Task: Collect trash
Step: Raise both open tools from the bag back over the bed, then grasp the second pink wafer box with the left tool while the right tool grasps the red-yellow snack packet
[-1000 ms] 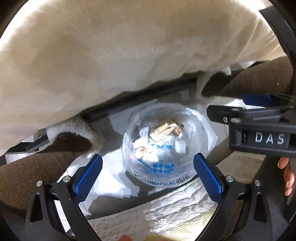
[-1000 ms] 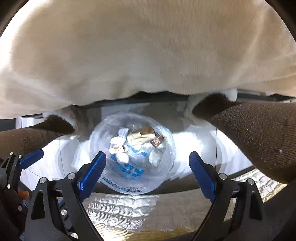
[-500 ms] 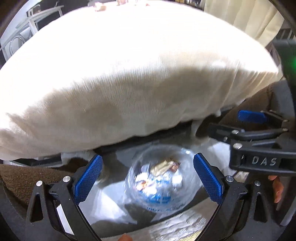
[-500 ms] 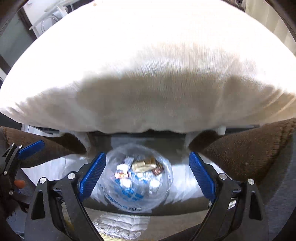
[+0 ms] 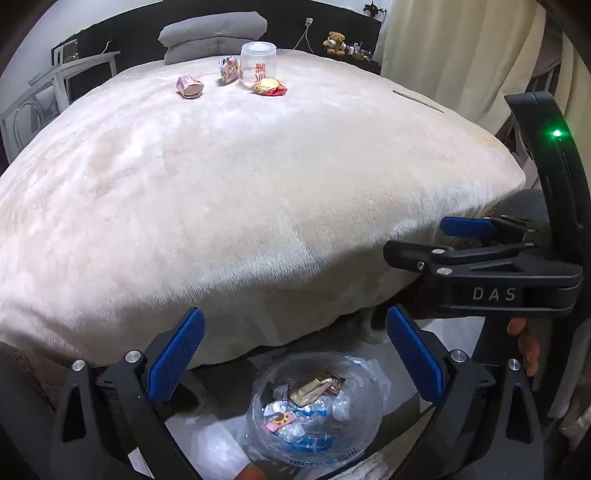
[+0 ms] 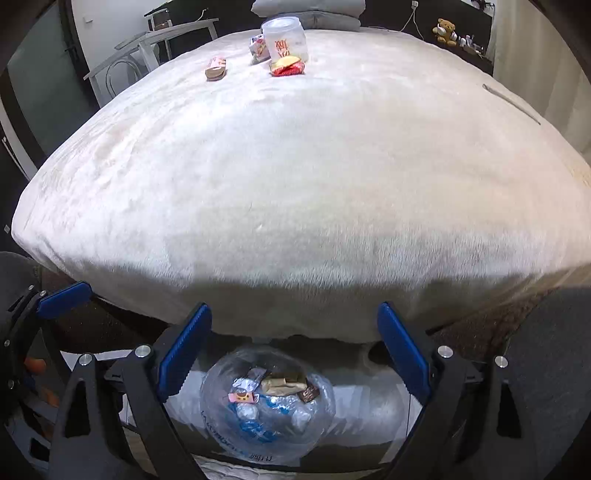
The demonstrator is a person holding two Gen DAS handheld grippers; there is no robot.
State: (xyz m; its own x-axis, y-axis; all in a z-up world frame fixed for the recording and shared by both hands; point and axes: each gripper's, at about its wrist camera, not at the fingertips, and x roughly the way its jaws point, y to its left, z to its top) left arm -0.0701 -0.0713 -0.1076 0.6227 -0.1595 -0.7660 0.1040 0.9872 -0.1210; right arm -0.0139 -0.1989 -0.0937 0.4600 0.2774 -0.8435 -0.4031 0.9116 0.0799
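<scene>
A clear plastic bag (image 5: 314, 413) (image 6: 266, 402) holding several wrappers sits on the floor below the bed's near edge. Far across the cream blanket (image 5: 240, 177) (image 6: 303, 177) lie a pink-brown wrapper (image 5: 189, 86) (image 6: 216, 69), a crumpled white-red wrapper (image 5: 229, 69) (image 6: 258, 46), a red-yellow wrapper (image 5: 268, 87) (image 6: 287, 67) and a clear plastic jar (image 5: 258, 65) (image 6: 285, 40). My left gripper (image 5: 295, 358) is open and empty above the bag. My right gripper (image 6: 294, 349) is also open and empty; it shows sideways in the left wrist view (image 5: 436, 240).
Grey pillows (image 5: 212, 35) lie at the bed's head, with a teddy bear (image 5: 334, 42) on the shelf behind. A white chair frame (image 5: 44, 99) stands left of the bed and curtains (image 5: 461, 55) hang on the right. Brown-clad legs (image 6: 517, 325) flank the bag.
Both grippers have risen and tilted up. The bed's top with its wrappers and jar has come into view, and the bag has dropped to the bottom of both views.
</scene>
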